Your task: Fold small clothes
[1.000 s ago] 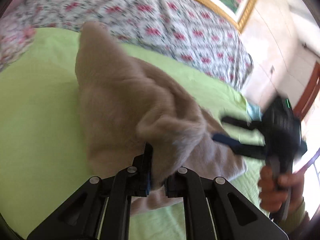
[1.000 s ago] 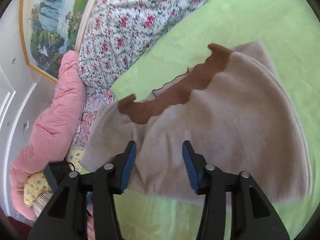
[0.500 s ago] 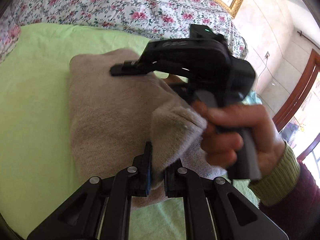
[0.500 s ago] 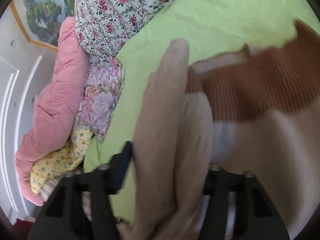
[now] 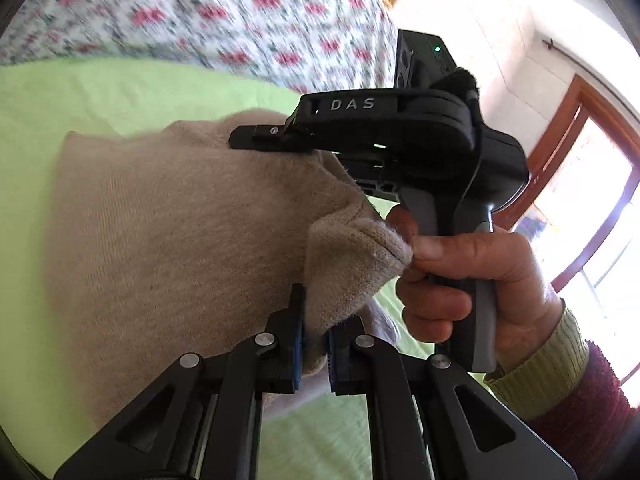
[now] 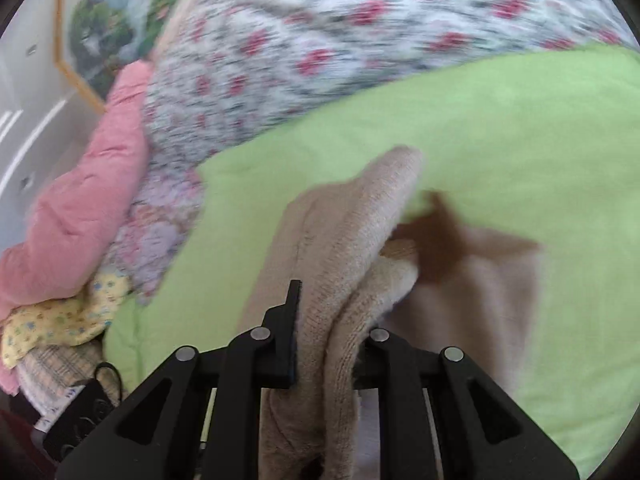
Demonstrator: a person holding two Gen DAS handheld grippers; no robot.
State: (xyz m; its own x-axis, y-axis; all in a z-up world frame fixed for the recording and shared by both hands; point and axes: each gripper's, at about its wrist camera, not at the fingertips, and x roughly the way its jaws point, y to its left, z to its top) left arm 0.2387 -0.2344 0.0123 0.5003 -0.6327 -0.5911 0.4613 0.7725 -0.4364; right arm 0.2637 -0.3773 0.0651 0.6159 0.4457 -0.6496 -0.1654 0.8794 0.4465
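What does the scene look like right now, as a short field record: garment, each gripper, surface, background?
garment: beige knit sweater with a brown ribbed band, bunched and partly lifted
left gripper: jaws shut on a fold of the sweater
right gripper: jaws shut on thick gathered folds of the sweater
surface: green sheet under the garment
background: floral quilt, pink duvet, framed painting
image quality: motion blur in both views

The sweater (image 5: 168, 232) lies on the sheet (image 5: 100, 92), the quilt (image 5: 224, 16) behind it, pillows (image 6: 80, 208) seemingly stacked leftward.
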